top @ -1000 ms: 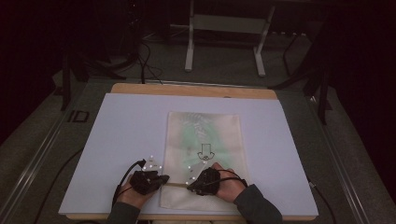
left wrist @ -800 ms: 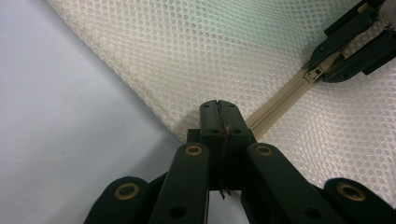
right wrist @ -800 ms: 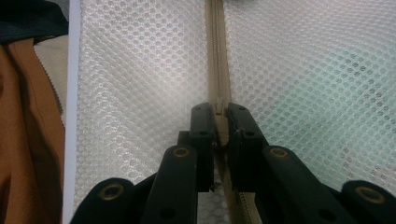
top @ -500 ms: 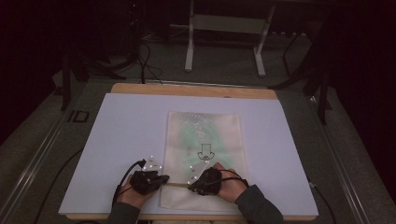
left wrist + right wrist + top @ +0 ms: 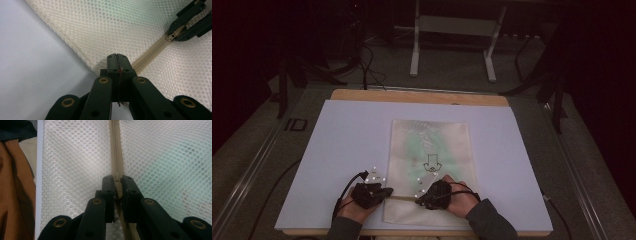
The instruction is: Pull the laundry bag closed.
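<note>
The mesh pouch (image 5: 430,165) lay flat on the white surface (image 5: 342,150), nearer the person's edge than the far one, with its zipper (image 5: 404,198) running across the pouch's near end. At the pouch's left edge, where the zipper ended, the left tool (image 5: 388,192) had its jaws pressed together on the corner of the fabric (image 5: 105,63), pinning that end; in the left gripper view the tips met with only a thin seam between them, right at the zipper's end. Further along the zipper toward the pouch's middle, the right tool (image 5: 418,197) was clamped on the zipper pull (image 5: 117,180), its jaws standing on either side of the tape (image 5: 115,150) with the small tab pinched between them. The same grip appeared from the other side in the left gripper view, where the slider (image 5: 172,37) sat between the far jaws. Judging from this, the step in hand was drawing the slider along the zipper, and doing it well probably called for keeping the left tool firm on the pouch's corner so the mesh stayed taut, while the right tool pulled straight along the zipper line, low over the pouch, away from the anchored corner. A pull angled off the zipper's line would likely have bunched the soft mesh or slipped the tab free, so a steady, level draw seemed wise.
</note>
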Motion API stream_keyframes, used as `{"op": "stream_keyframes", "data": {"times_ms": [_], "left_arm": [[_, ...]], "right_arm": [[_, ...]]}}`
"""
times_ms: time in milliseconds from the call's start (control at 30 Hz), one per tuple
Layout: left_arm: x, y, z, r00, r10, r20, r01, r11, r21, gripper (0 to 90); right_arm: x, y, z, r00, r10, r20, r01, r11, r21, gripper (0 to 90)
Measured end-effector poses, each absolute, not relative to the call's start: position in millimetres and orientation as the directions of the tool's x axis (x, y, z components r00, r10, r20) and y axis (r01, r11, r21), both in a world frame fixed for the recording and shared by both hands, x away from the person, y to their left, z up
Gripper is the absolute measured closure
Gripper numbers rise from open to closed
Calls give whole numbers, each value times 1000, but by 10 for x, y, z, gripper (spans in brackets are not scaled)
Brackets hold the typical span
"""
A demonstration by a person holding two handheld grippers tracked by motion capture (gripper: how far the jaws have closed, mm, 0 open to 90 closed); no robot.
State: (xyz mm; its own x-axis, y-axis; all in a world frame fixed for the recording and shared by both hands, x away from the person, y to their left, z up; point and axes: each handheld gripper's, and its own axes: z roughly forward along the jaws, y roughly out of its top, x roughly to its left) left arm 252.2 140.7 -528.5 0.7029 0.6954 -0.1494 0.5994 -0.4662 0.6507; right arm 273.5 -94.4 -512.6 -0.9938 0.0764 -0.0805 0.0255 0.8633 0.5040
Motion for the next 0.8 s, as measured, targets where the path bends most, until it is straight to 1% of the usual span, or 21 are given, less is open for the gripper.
{"op": "stream_keyframes", "data": {"times_ms": [800], "left_arm": [[2522,1407,-5285,704,695,-149,599,-467,651,894]], "right_arm": [[2727,-1105,-5107,-993,92,-74,43,865,500,823]]}}
